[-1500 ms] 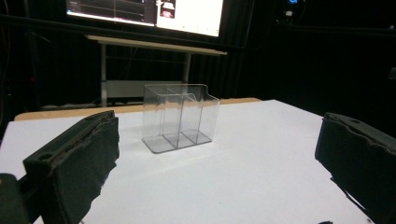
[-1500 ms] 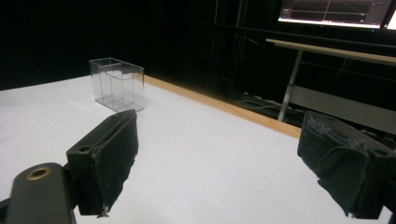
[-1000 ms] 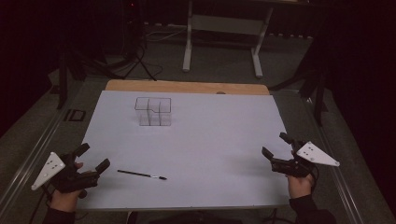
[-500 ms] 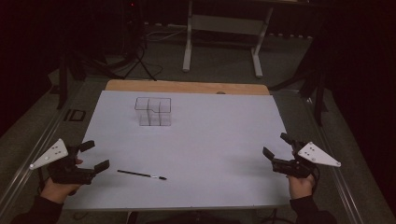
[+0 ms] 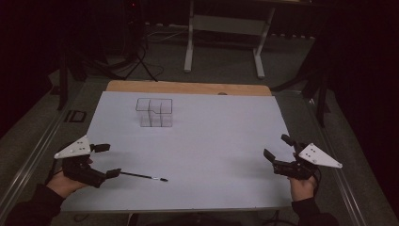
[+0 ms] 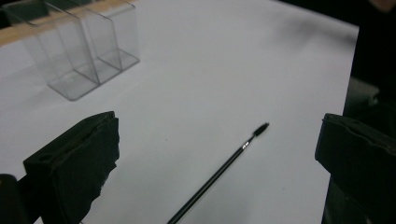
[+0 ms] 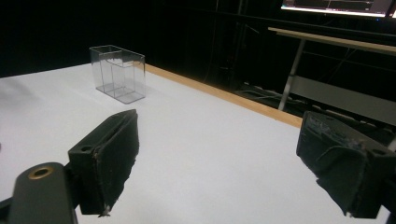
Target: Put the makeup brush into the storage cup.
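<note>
High view: we see a thin black brush [image 5: 141, 176] lying flat on the white table [image 5: 211, 141], just beside our left gripper [image 5: 107, 160] — jaws wide, empty. A clear divided box [image 5: 154, 112] stands farther back. Our right gripper [image 5: 277, 148] — jaws wide too — holds nothing.

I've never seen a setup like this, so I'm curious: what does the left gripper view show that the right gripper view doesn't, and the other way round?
The left gripper view alone shows a thin black brush lying flat on the white table, between the wide-open left tongs. The right gripper view alone shows the dark room beyond the table's wooden edge, with a desk on a metal leg there, framed by the open right tongs. Both show the clear plastic organizer standing on the white table, empty as far as I can tell.
</note>
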Motion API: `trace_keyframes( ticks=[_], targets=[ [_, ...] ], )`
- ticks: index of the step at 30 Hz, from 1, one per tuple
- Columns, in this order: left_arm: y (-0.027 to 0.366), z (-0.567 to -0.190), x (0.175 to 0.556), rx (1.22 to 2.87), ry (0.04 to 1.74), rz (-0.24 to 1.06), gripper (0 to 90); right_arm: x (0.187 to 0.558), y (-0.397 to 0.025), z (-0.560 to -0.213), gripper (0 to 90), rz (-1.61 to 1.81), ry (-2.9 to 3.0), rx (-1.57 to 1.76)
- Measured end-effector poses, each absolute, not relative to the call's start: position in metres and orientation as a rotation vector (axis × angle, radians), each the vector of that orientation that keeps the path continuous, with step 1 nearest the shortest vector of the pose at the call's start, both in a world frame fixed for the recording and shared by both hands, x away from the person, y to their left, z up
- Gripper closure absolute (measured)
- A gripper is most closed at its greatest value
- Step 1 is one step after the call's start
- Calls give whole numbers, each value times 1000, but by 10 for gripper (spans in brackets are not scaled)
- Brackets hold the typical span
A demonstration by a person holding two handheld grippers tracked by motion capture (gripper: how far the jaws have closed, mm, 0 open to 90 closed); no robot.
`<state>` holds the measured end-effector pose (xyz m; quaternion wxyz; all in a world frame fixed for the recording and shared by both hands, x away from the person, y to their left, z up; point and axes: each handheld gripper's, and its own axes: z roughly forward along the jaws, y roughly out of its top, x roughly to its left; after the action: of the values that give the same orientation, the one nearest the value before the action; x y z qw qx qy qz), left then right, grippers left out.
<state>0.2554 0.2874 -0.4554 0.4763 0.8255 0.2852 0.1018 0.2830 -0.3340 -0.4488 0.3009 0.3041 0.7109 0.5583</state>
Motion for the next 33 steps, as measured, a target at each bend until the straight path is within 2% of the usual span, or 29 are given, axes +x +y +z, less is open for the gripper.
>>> trace_keyframes(
  ticks=[22, 33],
  targets=[
    [232, -445, 281, 2395, 451, 153, 11, 284, -333, -449, 132, 1481, 1899, 804],
    [217, -444, 286, 2496, 333, 151, 53, 284, -333, -450, 132, 1483, 1904, 801]
  ],
)
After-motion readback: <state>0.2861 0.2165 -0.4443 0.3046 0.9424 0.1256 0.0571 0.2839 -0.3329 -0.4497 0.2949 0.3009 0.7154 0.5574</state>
